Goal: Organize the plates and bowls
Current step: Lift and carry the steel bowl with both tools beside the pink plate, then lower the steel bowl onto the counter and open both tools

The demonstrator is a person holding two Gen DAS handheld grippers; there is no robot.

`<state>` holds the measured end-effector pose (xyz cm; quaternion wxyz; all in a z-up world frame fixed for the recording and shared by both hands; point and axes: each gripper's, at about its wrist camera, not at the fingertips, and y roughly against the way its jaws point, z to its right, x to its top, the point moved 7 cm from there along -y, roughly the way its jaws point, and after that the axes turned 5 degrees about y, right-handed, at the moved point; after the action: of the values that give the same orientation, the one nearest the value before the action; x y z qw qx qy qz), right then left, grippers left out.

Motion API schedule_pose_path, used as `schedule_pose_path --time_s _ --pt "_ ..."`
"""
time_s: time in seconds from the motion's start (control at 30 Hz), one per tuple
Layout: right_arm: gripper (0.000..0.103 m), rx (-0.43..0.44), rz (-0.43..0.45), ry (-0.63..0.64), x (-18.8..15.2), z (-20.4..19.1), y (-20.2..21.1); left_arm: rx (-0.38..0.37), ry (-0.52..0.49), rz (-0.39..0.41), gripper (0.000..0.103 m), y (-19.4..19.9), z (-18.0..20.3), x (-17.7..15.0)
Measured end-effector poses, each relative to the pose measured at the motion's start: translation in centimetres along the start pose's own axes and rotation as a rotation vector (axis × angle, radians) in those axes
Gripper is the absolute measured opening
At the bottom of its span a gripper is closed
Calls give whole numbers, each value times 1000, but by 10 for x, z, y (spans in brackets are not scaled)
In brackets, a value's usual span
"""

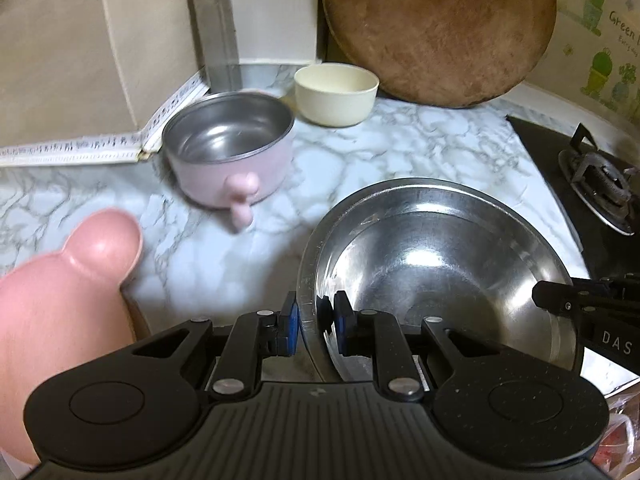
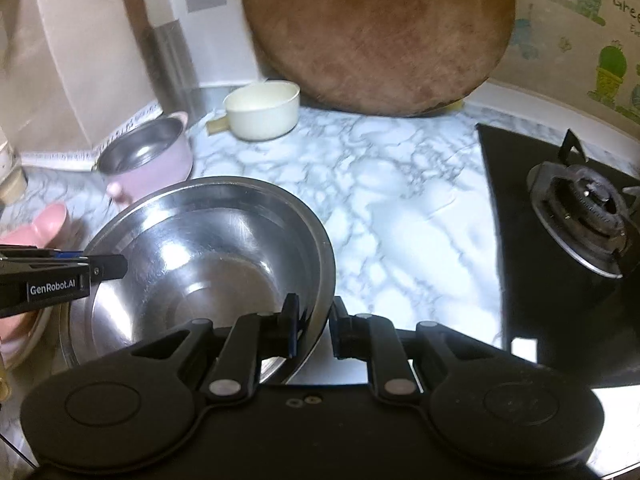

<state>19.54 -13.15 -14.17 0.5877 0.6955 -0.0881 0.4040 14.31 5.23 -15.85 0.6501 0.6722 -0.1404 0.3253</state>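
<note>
A large steel bowl (image 1: 440, 272) is held over the marble counter (image 1: 400, 144) by both grippers. My left gripper (image 1: 316, 328) is shut on its left rim. My right gripper (image 2: 314, 330) is shut on its right rim (image 2: 324, 272); it also shows at the right of the left wrist view (image 1: 580, 304). The left gripper shows at the left of the right wrist view (image 2: 100, 266). A pink steel-lined bowl (image 1: 230, 148) with a knobbed handle and a cream bowl (image 1: 336, 94) stand behind. A pink dish (image 1: 60, 292) lies at the left.
A round wooden board (image 1: 438, 28) leans on the back wall. A black gas hob (image 2: 580, 208) fills the right. A beige appliance (image 1: 60, 48) stands at the left. A cleaver blade (image 2: 168, 64) leans in the back corner.
</note>
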Motion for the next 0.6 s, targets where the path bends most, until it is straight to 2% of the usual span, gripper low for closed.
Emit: schedule_pose_path --time_s 0.6 --pt "17 23 -11 39 -14 -12 -14 15 32 -8 17 -11 -10 -13"
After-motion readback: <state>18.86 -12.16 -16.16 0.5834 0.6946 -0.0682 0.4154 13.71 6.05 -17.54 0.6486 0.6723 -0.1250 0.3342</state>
